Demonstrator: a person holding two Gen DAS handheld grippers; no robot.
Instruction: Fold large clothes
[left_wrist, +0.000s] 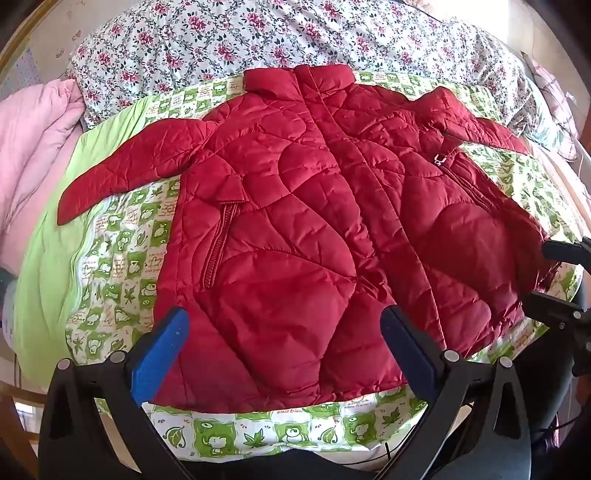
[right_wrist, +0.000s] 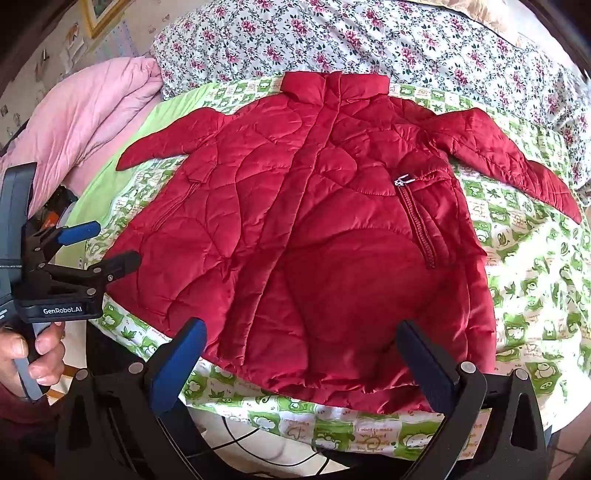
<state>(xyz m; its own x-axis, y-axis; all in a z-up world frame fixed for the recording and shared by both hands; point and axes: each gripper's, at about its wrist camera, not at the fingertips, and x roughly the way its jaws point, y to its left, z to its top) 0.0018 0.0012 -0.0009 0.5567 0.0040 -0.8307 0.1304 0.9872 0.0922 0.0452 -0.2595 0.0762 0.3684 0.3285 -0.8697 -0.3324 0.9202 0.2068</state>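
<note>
A red quilted jacket (left_wrist: 314, 221) (right_wrist: 314, 240) lies flat, front up and zipped, on a green-and-white frog-print blanket (left_wrist: 122, 266) (right_wrist: 524, 288). Its collar points away from me and both sleeves (left_wrist: 122, 173) (right_wrist: 517, 162) are spread out to the sides. My left gripper (left_wrist: 284, 312) hangs open above the hem on the jacket's left half, nothing between its blue pads (left_wrist: 162, 354). My right gripper (right_wrist: 301, 326) is open above the hem on the right half, also with nothing in it. In the right wrist view the left gripper (right_wrist: 110, 245) shows at the left edge, held by a hand (right_wrist: 37, 350).
A floral duvet (left_wrist: 258, 40) (right_wrist: 406, 48) is bunched behind the collar. A pink quilt (left_wrist: 33, 140) (right_wrist: 92, 107) lies heaped at the left. The blanket's near edge (right_wrist: 332, 424) hangs over the bed's edge, with pale floor and a dark cable (right_wrist: 236, 435) below.
</note>
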